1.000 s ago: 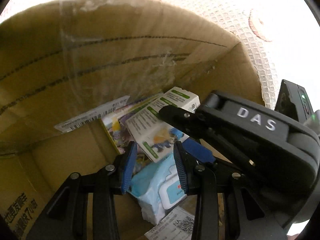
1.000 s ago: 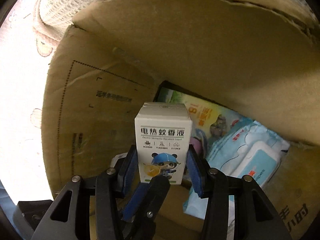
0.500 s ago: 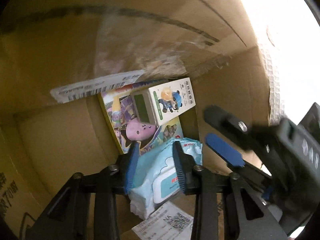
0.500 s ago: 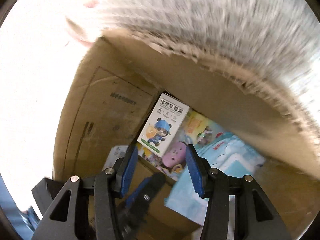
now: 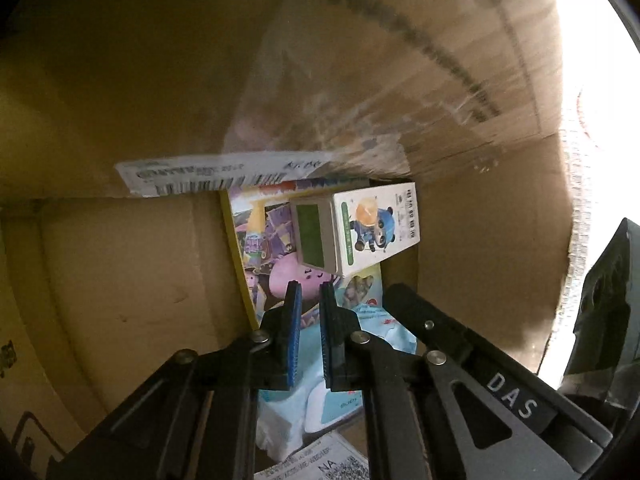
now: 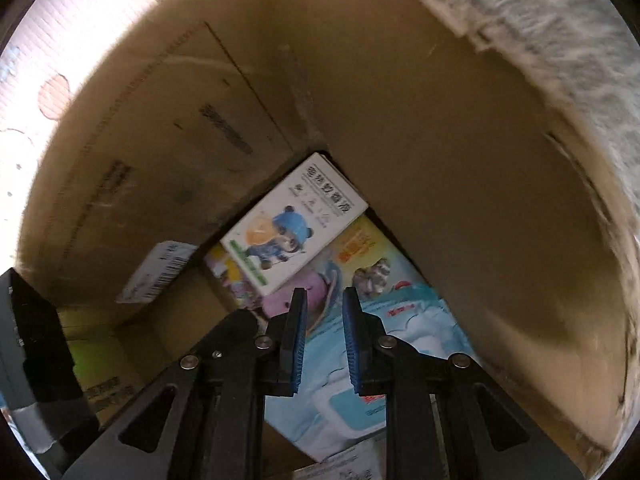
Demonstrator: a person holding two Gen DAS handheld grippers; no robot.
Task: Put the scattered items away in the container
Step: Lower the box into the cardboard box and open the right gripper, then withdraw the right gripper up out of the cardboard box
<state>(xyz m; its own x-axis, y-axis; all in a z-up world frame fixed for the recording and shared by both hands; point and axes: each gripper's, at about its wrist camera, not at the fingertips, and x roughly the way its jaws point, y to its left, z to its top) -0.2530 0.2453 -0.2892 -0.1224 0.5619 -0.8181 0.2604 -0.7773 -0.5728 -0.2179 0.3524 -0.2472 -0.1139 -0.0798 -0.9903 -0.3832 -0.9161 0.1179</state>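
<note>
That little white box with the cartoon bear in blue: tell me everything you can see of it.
The white box is a small printed carton, apparently cardboard, with a blue-clad cartoon bear, dark lettering and green trim on its end. It lies flat, face up, deep in the cardboard container near a corner, on a colourful picture book. Neither gripper touches it.

Likely a home, cartoon-patterned play mat (image 6: 48,40) under a cardboard box (image 6: 440,140), wet wipes pack (image 6: 400,344) inside
</note>
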